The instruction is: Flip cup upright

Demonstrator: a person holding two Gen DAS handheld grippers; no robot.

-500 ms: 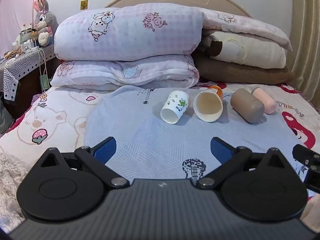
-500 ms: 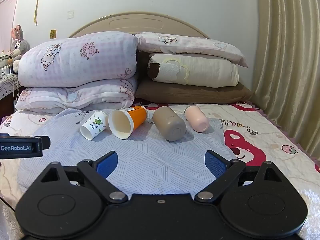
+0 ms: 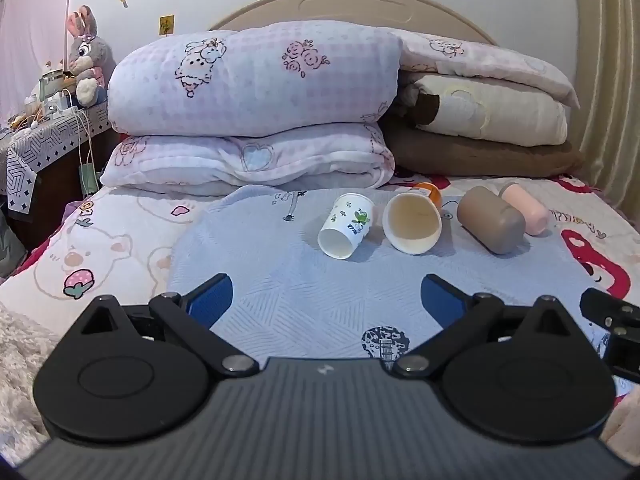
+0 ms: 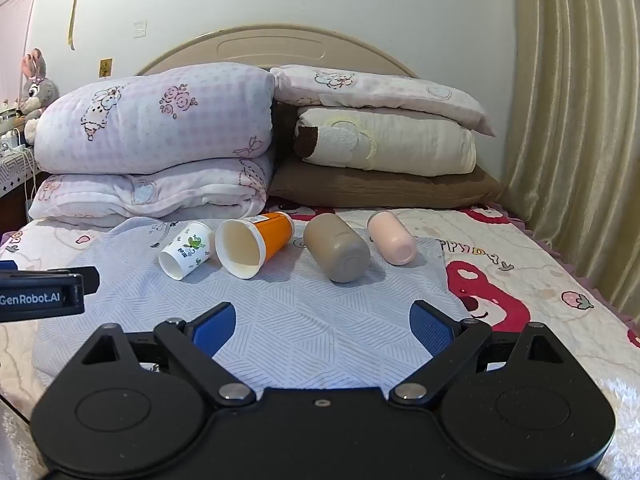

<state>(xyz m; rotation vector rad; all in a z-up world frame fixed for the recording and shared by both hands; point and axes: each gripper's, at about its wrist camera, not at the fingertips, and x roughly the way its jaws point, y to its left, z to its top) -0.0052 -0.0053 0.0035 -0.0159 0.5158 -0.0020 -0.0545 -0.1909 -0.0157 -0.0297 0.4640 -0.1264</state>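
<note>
Both claws stand released with nothing between their blue pads: we find the left gripper point(image 3: 326, 300) and the right gripper point(image 4: 322, 326) each spread wide above a pale blue patterned cloth point(image 4: 304, 320) laid over the bed.

Ahead of the left gripper and slightly to its right lies a small white paper cup with green leaf print point(image 3: 346, 225), on its side. We note its long axis runs from far right to near left, the open mouth pointing back toward the claw and leftward, the base away toward the pillows. From the right gripper the same cup point(image 4: 186, 249) sits ahead and to the left, well apart from the fingers.

Just right of it, seemingly touching, lies a larger orange cup with a cream interior point(image 4: 256, 246), also on its side, mouth toward the claws and the orange base away; in the left view we see mostly its cream mouth point(image 3: 412, 222). Further right lie a taupe rounded plastic tumbler point(image 4: 337, 253) and a pale pink rounded tumbler point(image 4: 392, 238), both tipped over with closed bases facing the claws, side by side but apart.

Behind the row we record stacked pink-checked folded quilts point(image 3: 256, 80) and a brown and cream pillow pile point(image 4: 384, 152). At the far left of the left view a grey plush rabbit point(image 3: 86, 56) sits on a side table.
</note>
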